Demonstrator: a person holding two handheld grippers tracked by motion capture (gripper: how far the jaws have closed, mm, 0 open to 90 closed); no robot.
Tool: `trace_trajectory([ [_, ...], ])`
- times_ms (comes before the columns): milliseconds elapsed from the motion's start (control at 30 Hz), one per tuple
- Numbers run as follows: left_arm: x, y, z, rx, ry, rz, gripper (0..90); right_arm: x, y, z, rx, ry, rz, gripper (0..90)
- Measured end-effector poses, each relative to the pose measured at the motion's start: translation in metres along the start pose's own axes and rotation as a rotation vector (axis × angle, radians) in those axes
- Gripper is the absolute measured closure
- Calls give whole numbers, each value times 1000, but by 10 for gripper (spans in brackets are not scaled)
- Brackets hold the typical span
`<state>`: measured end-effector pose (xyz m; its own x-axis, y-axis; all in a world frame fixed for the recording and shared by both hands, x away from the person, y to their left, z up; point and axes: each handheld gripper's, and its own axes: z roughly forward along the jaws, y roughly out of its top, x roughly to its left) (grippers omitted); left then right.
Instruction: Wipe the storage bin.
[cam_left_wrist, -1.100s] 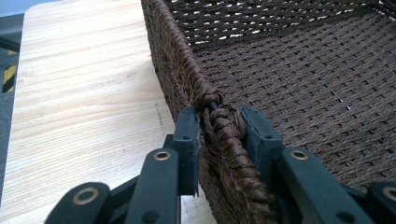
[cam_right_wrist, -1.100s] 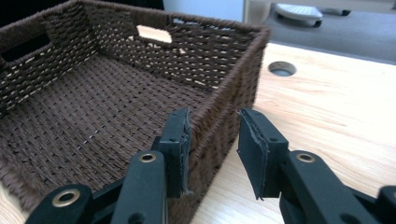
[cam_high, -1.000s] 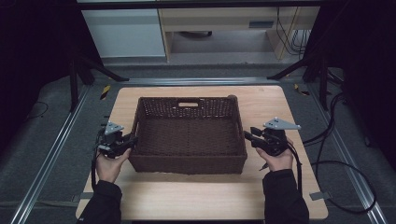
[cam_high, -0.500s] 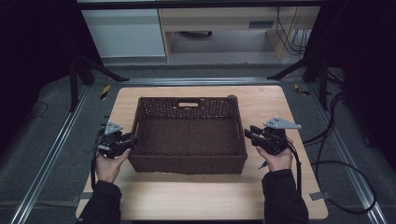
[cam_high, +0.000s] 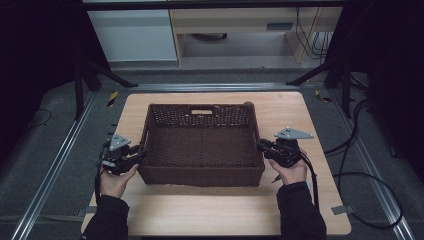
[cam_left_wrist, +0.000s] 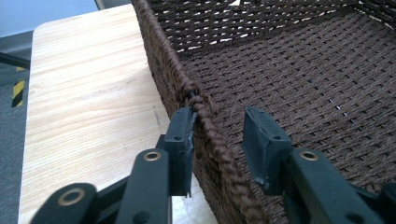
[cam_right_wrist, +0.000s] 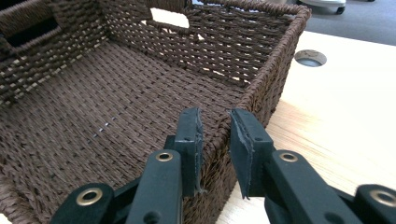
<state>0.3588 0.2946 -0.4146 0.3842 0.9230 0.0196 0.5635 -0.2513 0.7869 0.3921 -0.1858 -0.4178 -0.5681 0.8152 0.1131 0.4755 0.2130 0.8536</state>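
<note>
A dark brown woven basket (cam_high: 200, 145) with cut-out handles stands in the middle of the wooden table (cam_high: 300, 115), with nothing inside it. My left gripper (cam_high: 141, 152) straddles its left wall. In the left gripper view the outer jaw touches the rim (cam_left_wrist: 205, 116) and the inner jaw stands off it, so my left gripper (cam_left_wrist: 219, 116) is open; its jaws have just been closing. My right gripper (cam_high: 260, 146) straddles the right wall. Its jaws have just been closing too, and my right gripper (cam_right_wrist: 215, 115) now pinches the rim (cam_right_wrist: 261, 79) between its pads.
A round hole (cam_right_wrist: 310, 57) is cut in the tabletop beyond the basket's right wall. Metal rails (cam_high: 60, 165) run along both sides of the table. Cables (cam_high: 360, 175) trail over the floor at the right. Bare wood lies in front of the basket.
</note>
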Motion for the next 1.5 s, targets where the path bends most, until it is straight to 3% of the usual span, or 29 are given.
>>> trace_trajectory([
  [300,6,0,6,-5,-13,-36,734,9,-3,-15,43,39,-3,723],
  [333,7,0,6,-5,-15,-37,737,10,-2,-16,41,33,-9,677],
  [433,7,1,9,-8,-7,-34,745,9,1,-13,19,17,-12,651],
  [533,9,3,12,-14,-6,-40,755,7,1,-3,9,-28,-22,590],
  [600,11,3,13,-17,-16,-43,755,5,0,2,6,-53,-24,594],
  [667,12,3,12,-24,-16,-39,740,4,-1,5,5,-34,-7,635],
  [733,13,2,10,-24,-12,-46,657,6,-2,5,7,-46,-16,645],
  [833,14,-1,2,-34,-22,-47,634,7,-3,2,12,-47,2,663],
  [967,12,-3,-1,-33,-36,-38,690,12,-5,-3,33,-49,-3,654],
  [1133,12,0,4,-21,-21,-41,770,15,-5,-10,50,-27,-7,622],
  [1267,15,2,7,-27,-24,-53,784,14,-2,-9,15,-32,-9,546],
  [1400,17,2,10,-39,-15,-60,791,8,-3,-1,2,-75,-13,536],
  [1500,16,2,8,-42,-1,-47,751,6,-5,2,-2,-43,5,595],
])
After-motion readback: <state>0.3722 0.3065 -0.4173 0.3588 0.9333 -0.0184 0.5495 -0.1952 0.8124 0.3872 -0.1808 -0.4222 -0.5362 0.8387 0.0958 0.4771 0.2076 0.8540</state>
